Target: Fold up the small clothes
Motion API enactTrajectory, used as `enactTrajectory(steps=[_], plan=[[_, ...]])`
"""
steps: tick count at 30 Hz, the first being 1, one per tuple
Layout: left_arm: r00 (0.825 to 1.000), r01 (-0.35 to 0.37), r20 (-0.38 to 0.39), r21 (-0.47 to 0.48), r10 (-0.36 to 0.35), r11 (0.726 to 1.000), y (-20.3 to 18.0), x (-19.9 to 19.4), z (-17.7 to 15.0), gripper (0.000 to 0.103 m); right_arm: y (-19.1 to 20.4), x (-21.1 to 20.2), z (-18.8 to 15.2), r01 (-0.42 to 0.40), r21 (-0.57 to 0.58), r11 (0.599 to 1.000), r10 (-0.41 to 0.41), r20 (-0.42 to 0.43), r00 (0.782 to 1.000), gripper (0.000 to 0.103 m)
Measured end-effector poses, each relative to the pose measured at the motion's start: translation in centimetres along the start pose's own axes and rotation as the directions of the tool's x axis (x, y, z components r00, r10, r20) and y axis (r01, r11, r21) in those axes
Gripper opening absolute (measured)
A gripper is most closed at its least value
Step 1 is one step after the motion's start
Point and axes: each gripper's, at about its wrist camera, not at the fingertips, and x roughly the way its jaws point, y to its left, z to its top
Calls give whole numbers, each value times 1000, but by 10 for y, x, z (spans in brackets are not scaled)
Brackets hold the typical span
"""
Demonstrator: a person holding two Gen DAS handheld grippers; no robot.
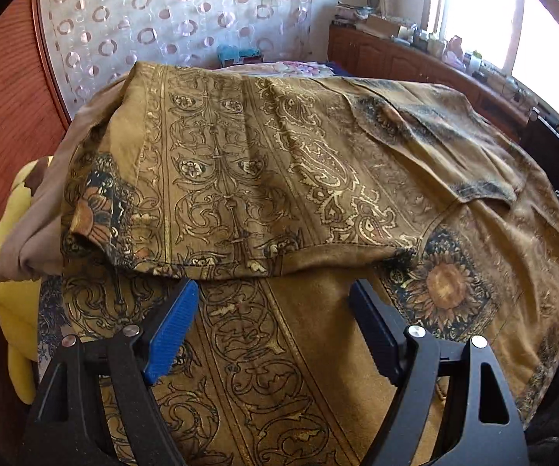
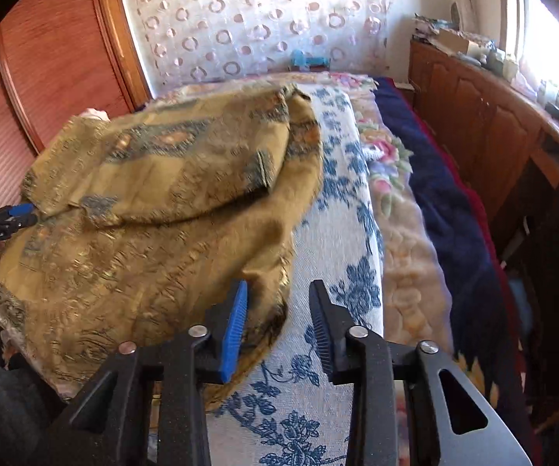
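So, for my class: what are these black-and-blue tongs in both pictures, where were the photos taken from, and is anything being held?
They are hand-held grippers, one in each of a person's hands, each carrying a camera that looks along its jaws. One picture comes from the left gripper, the other from the right gripper. A brown-gold patterned garment, partly folded over itself, lies on a blue-flowered white cover. Neither gripper holds anything: both stand open over the fabric, the right one at the garment's edge.

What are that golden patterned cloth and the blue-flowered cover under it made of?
The golden cloth looks like thin woven fabric, perhaps cotton or a silky blend: it creases softly and its printed scrolls glint faintly. The blue-flowered cover seems a coarser, matte weave, possibly cotton or linen; its surface shows a visible grain.
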Motion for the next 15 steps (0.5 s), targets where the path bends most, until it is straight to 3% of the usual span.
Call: enactTrajectory(steps=[7, 15], plan=[[1000, 15, -7, 17, -15, 1000, -7, -2, -1, 87, -3, 4, -4, -34, -18, 999, 34, -16, 999, 7], [1000, 22, -10, 21, -22, 1000, -4, 2, 1, 91, -16, -47, -22, 45, -14, 999, -45, 6, 999, 6]])
